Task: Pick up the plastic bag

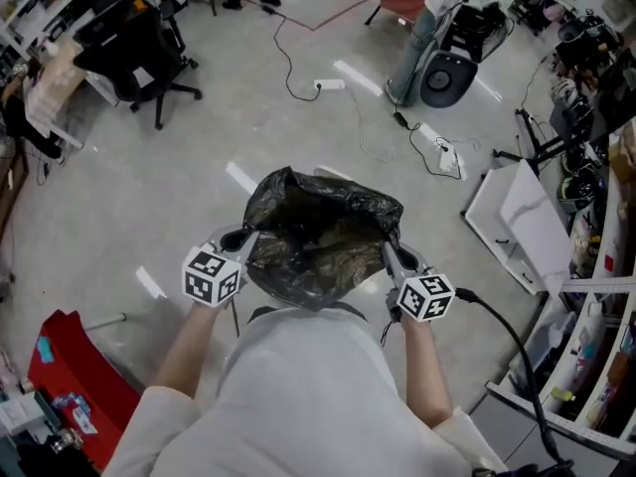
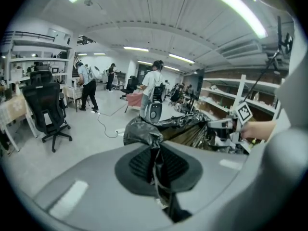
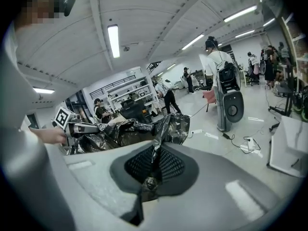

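A black plastic bag (image 1: 320, 237) hangs in the air in front of me, its mouth stretched between both grippers, well above the floor. My left gripper (image 1: 241, 238) is shut on the bag's left rim, and a pinched strip of film (image 2: 155, 165) runs between its pads. On the other side, my right gripper (image 1: 391, 256) is shut on the right rim, with crumpled film (image 3: 153, 161) caught in its jaws. In the left gripper view the bag (image 2: 166, 129) spreads toward the right gripper (image 2: 222, 124). From the right gripper view the bag (image 3: 130, 131) reaches across to the left gripper (image 3: 89, 127).
Grey floor lies below. A black office chair (image 1: 139, 53) stands far left, a red box (image 1: 75, 381) near left. Cables and a power strip (image 1: 330, 84) lie ahead. A white panel (image 1: 522, 222) and shelves (image 1: 586, 366) stand on the right. A person (image 1: 437, 8) stands beyond.
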Available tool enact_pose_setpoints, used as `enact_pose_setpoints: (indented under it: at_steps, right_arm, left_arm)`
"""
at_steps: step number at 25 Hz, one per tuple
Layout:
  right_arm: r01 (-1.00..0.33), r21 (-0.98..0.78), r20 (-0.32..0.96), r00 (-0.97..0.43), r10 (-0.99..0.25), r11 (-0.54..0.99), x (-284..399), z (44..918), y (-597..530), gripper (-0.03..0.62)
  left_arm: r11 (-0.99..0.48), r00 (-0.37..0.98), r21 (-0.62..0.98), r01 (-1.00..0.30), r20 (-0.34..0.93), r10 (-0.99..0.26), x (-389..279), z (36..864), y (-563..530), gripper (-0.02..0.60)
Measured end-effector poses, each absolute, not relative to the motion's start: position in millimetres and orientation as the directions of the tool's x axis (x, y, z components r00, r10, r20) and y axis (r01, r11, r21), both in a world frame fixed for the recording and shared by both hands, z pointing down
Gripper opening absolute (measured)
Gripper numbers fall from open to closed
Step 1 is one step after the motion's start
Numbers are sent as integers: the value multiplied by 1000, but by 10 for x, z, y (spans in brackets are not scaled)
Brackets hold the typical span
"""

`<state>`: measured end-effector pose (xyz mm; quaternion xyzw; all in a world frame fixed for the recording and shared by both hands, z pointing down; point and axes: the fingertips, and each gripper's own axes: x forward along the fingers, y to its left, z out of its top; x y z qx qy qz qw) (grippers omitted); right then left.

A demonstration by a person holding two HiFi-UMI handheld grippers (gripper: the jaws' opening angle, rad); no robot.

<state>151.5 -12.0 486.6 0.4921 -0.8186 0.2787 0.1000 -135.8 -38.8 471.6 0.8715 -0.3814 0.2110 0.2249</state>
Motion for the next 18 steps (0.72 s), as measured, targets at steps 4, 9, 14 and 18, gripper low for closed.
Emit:
enact_pose_setpoints:
  at_steps: [4, 9, 14, 18]
  right_arm:
    - [-875, -362, 420, -461, -781, 322, 1259, 4752, 223, 2]
    - [-890, -346, 418, -428, -801, 296, 945, 4685, 672, 2]
    - [-907, -322, 426, -394, -815, 270, 658, 4687, 1035, 2]
    - [-919, -309, 433, -365, -824, 244, 519, 4745, 1301, 2]
  left_arm:
    - [-625, 637, 229, -746, 520, -570, -1572, 4625, -111, 6]
    - [-640, 648, 223, -735, 509, -567, -1938, 4555, 273, 6]
    - [-673, 660, 206, -711, 526, -536, -2244, 4588, 586, 6]
    - [-705, 679, 201, -681, 533, -504, -2355, 4625, 775, 6]
